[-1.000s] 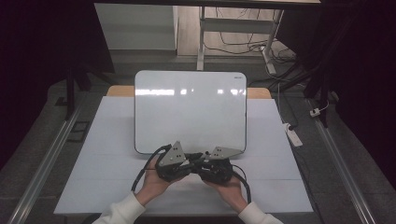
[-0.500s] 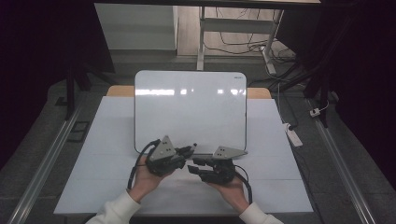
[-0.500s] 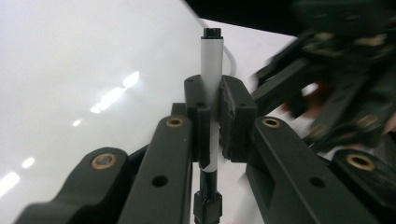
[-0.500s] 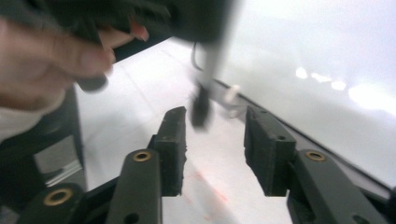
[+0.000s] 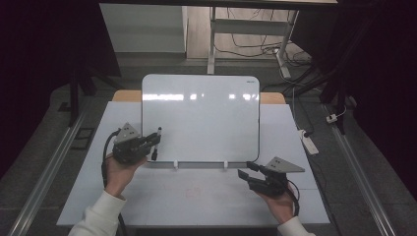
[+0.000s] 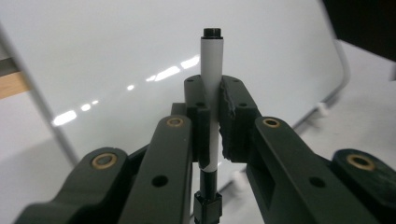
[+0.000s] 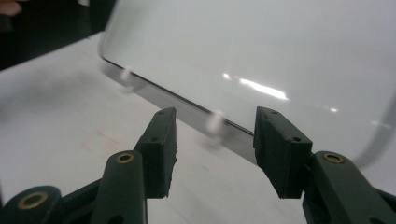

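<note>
With its jaws pinching a marker (image 6: 212, 88) upright, the left hand-held gripper (image 5: 147, 141) hovers beside the whiteboard (image 5: 201, 118); right hand-held gripper (image 7: 212, 154) spread, empty, above the surface (image 5: 196, 196); writing likely follows, needing the tip brought to the board.

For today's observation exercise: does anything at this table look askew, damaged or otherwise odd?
Nothing stands out. The whiteboard is blank and sits squarely on the table. The left gripper is shut on a marker, held straight between its jaws. The right gripper is open and holds nothing.
</note>
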Demonstrator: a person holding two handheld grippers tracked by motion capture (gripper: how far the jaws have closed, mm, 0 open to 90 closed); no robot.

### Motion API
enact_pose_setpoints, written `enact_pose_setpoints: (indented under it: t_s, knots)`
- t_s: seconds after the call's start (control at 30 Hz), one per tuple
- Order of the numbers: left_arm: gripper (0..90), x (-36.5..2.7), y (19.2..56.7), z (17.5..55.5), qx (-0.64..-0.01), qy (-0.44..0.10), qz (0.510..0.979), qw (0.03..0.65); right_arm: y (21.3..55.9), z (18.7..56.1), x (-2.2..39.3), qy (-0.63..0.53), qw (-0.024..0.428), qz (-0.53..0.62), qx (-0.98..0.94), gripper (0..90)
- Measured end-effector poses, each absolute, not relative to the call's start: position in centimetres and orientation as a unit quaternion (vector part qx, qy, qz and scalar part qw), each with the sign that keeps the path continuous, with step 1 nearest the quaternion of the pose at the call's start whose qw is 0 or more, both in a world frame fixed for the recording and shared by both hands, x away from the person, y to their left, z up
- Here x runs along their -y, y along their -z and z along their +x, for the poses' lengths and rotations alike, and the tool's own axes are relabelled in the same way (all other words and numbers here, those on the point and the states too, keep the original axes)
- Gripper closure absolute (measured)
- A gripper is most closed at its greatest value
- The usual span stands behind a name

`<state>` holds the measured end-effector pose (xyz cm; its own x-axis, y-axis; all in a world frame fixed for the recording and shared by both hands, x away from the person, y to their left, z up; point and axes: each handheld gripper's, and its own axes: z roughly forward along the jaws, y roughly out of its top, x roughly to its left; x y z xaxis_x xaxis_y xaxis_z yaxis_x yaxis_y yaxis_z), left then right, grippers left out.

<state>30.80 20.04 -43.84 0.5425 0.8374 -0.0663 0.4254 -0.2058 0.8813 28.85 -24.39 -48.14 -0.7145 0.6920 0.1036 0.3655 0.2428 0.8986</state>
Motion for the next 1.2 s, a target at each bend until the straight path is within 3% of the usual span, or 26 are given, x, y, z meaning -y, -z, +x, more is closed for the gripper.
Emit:
enact_pose_setpoints:
  t_s: [0.27,0.63,0.97,1.2]
  knots:
    - [81.4,-19.7,44.8,33.2,-0.453,-0.227,0.756,0.414,48.5,28.5,27.0,-0.494,0.185,0.376,-0.761,49.2]
    - [81.1,-18.8,46.1,36.2,-0.470,-0.220,0.771,0.369,49.0,28.7,26.9,-0.484,0.185,0.384,-0.764,49.1]
    - [79.3,-17.7,46.0,36.5,-0.455,-0.241,0.789,0.337,49.2,28.8,26.9,-0.480,0.185,0.388,-0.765,48.9]
    - [68.2,-17.7,45.4,35.7,-0.442,-0.259,0.784,0.350,49.3,28.8,27.0,-0.475,0.189,0.387,-0.767,48.4]
